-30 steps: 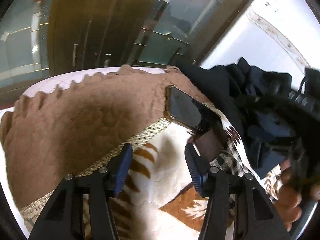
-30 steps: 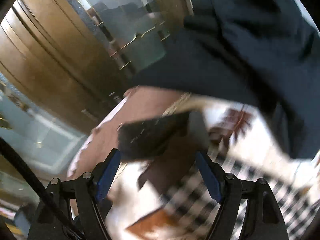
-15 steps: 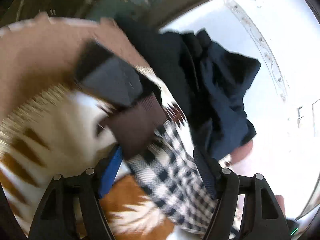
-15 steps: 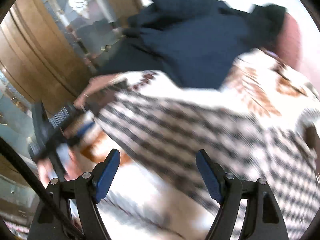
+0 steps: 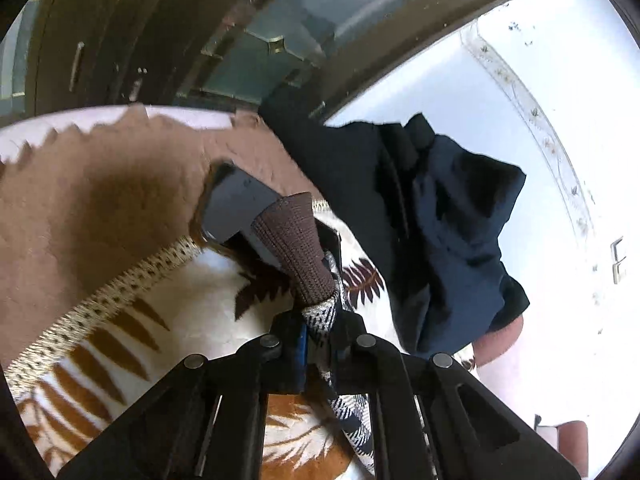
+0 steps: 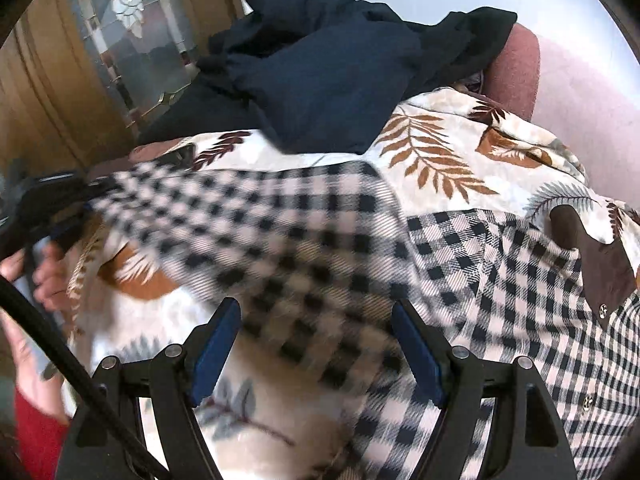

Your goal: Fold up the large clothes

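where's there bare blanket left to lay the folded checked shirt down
Free: the leaf-print blanket between the navy garment and the checked shirt, and the brown blanket border left of the phone. Crowded: around the phone, where the left gripper pinches the brown cuff.

- Setting: a home, most likely a bedroom or living room.
- Soft surface covered by a fleece blanket (image 6: 436, 152) printed with brown leaf motifs.
- Wooden door (image 6: 44, 92) with a leaded, decorative glass panel (image 6: 128, 36).
- Loose clothing lies on the blanket: a dark navy garment (image 6: 340, 80) and a checked shirt (image 6: 520, 280).
- A phone (image 5: 236, 208) rests on a brown textile (image 5: 100, 208).
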Tool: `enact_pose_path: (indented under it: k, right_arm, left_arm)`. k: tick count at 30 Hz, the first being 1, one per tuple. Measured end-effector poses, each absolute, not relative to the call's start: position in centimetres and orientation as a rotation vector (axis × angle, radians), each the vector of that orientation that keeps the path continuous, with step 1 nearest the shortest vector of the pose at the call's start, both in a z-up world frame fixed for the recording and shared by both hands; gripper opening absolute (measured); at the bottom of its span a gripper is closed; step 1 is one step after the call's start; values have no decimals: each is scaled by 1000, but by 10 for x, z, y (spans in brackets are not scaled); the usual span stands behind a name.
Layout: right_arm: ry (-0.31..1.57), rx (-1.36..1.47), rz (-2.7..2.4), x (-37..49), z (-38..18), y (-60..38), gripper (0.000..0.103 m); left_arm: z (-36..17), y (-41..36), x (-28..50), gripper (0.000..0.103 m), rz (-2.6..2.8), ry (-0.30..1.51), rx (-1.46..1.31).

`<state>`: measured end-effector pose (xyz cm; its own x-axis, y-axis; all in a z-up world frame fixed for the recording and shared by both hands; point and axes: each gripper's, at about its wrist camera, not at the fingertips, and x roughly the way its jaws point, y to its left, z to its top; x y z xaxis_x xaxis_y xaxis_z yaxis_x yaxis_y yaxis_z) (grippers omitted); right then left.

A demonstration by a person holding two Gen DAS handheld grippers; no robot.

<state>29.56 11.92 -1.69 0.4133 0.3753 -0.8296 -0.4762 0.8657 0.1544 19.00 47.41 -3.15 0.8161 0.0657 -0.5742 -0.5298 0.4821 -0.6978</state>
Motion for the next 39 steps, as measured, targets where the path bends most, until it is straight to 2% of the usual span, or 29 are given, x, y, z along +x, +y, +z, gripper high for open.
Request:
enact_pose_path:
  k: [4, 6, 8, 11, 13, 16, 18, 23, 29, 33, 39]
  right_arm:
    - [1085, -55, 564, 309, -42, 135, 73]
    - [1118, -19, 598, 313, -53, 143, 73]
    - [1135, 2, 613, 316, -58, 147, 74]
    - [1140, 11, 622, 318, -67, 152, 82]
    - [1121, -41, 618, 316, -68, 159, 84]
    - [1113, -33, 594, 312, -58, 155, 84]
    - [1086, 75, 587, 308, -45, 130, 84]
    - [1025, 125, 501, 300, -27, 62, 84]
    - [1035, 279, 366, 292, -31, -55, 84]
    - [1026, 394, 296, 282, -33, -121, 84]
    - [995, 445, 231, 270, -26, -182, 84]
  left_arm:
    - [-25, 474, 184, 7, 415, 509, -1002]
    - [-21, 472, 184, 7, 418, 506, -997]
    - [-17, 471, 179, 7, 421, 508, -987]
    - [-15, 467, 177, 7, 431, 521, -962]
    - [-13, 461, 178, 7, 448, 535, -935]
    - [-2, 450, 176, 7, 464, 527, -883]
    - [13, 438, 174, 7, 464, 503, -829]
    - [40, 396, 180, 7, 423, 477, -707]
    - [56, 318, 203, 7, 195, 520, -663]
    - [61, 238, 221, 7, 9, 580, -580]
    - [35, 112, 238, 7, -266, 733, -473]
